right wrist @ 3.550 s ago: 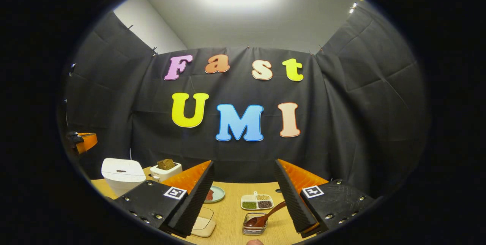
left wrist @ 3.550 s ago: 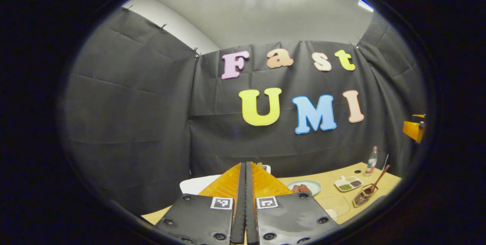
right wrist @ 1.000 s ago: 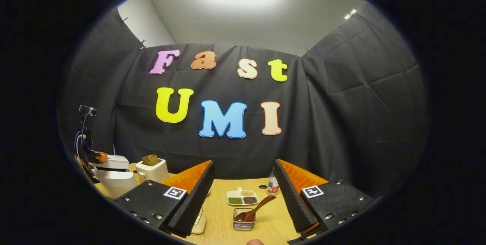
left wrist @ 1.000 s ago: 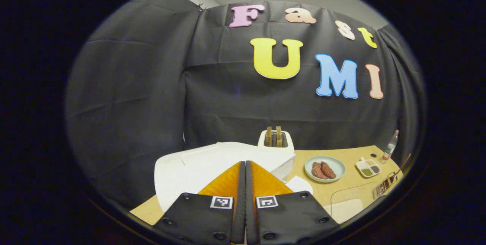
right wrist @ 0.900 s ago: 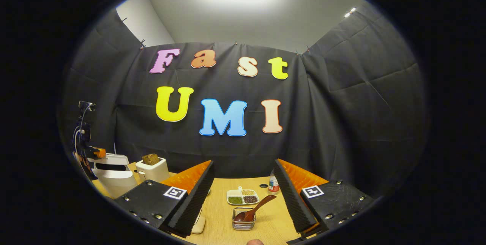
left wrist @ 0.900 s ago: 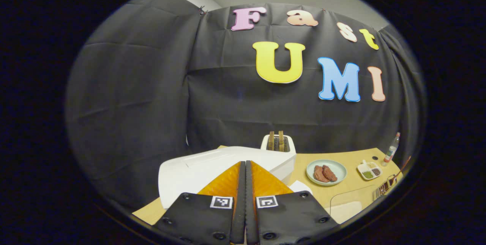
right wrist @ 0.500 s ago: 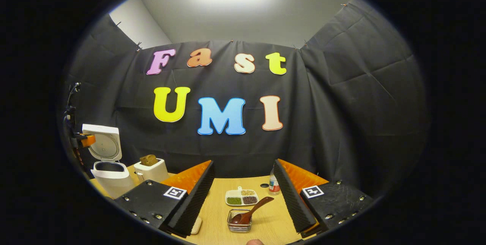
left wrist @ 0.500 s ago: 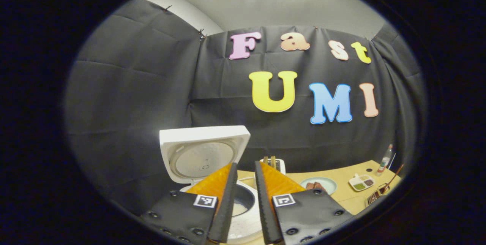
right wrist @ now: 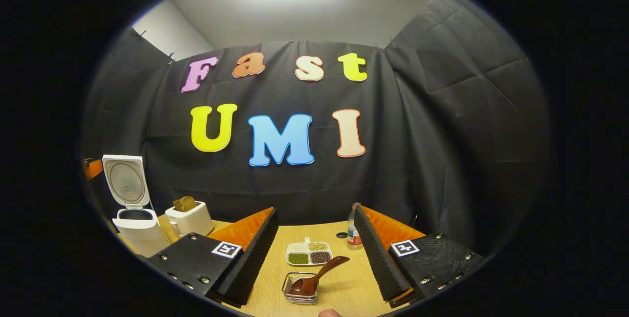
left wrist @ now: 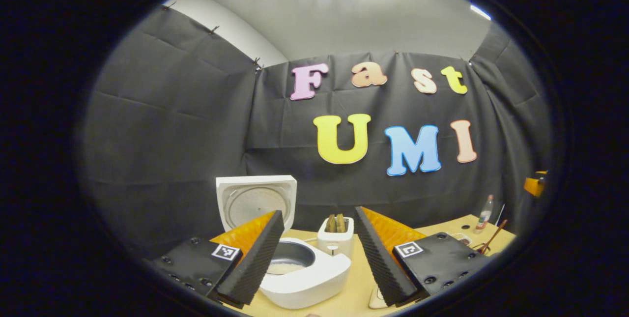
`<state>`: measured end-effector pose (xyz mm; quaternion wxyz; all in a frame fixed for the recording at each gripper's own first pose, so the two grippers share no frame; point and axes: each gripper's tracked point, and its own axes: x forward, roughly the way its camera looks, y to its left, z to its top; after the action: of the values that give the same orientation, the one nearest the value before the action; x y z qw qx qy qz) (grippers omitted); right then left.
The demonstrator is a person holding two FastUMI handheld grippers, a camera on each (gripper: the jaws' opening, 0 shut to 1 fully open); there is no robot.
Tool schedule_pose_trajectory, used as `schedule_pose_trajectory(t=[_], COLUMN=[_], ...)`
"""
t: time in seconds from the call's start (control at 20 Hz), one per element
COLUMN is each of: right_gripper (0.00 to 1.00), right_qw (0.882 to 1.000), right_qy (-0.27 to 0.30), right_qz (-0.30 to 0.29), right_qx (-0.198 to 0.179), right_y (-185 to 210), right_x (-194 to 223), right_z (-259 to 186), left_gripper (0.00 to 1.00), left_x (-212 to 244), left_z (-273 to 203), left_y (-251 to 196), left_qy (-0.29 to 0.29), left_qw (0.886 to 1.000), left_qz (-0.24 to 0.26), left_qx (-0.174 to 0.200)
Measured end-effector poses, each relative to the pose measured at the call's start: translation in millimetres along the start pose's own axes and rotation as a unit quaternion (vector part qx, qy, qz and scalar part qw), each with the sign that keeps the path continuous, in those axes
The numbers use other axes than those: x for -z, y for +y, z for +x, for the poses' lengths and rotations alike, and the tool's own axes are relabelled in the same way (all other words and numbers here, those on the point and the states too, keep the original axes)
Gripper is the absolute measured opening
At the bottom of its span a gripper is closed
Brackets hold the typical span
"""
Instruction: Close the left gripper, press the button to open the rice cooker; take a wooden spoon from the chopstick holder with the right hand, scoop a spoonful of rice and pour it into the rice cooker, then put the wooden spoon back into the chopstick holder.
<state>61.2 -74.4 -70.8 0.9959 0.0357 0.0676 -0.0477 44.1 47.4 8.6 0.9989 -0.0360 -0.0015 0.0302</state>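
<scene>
Your left gripper (left wrist: 318, 253) is held level above the tabletop (left wrist: 358, 282), its jaws spread wide and empty, looking straight over the rice cooker (left wrist: 304, 270). The cooker's lid (left wrist: 256, 200) stands upright, and the pot is open between your fingers. A toaster (left wrist: 335, 236) stands just behind it.

Your right gripper (right wrist: 317, 248) is also level, wide apart and holding nothing. The wooden spoon (right wrist: 317, 273) leans in the wire chopstick holder (right wrist: 299, 291) between its fingers, near a divided dish of grains (right wrist: 308, 253) and a bottle (right wrist: 352, 233). No writing on these things is legible.
</scene>
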Motion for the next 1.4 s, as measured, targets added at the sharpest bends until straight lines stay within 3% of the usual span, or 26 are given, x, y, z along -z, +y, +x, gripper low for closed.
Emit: schedule_pose_trajectory(t=[0.05,0.35,0.4,0.5,0.7,0.75,1.0,1.15,1.3,1.4], right_gripper=[0.95,0.95,0.95,0.95,0.95,0.95,0.94,0.74,0.73,0.55], right_qw=[1.0,0.996,0.995,0.992,0.985,0.983,0.971,0.963,0.956,0.952], right_qy=[0.009,0.07,0.081,0.106,0.148,0.156,0.205,0.234,0.26,0.27], right_qz=[0.006,0.051,0.059,0.075,0.089,0.09,0.119,0.132,0.137,0.143], right_qx=[0.002,0.003,0.004,0.004,0.014,0.014,0.012,0.011,-0.002,-0.012], right_y=[-4.4,-20.8,-22.0,-23.2,-28.2,-28.3,-23.1,-20.1,-12.5,-6.2], right_x=[7.5,57.6,67.4,89.1,128.4,136.4,176.8,198.6,217.3,221.7], right_z=[6.6,41.3,46.5,55.0,66.3,68.2,77.7,81.3,81.7,81.8], left_gripper=[0.99,0.95,0.99,0.95,0.99,0.95,1.0,0.99,0.99,0.95], left_x=[-2.2,-7.4,-8.5,-8.2,-4.0,-3.0,-0.1,-0.2,1.0,2.0], left_z=[-4.6,-33.9,-37.6,-44.6,-57.2,-60.3,-72.2,-78.9,-82.9,-85.7], left_y=[-2.8,-9.8,-8.7,-6.3,-1.3,0.6,6.4,8.2,8.4,5.9], left_qy=[-0.001,0.004,0.005,0.007,0.017,0.02,0.028,0.032,0.035,0.037], left_qw=[1.0,1.0,1.0,0.999,0.999,0.998,0.997,0.996,0.995,0.994], left_qz=[0.001,0.016,0.018,0.025,0.027,0.027,0.03,0.032,0.034,0.036], left_qx=[-0.001,-0.014,-0.018,-0.026,-0.043,-0.048,-0.068,-0.079,-0.087,-0.092])
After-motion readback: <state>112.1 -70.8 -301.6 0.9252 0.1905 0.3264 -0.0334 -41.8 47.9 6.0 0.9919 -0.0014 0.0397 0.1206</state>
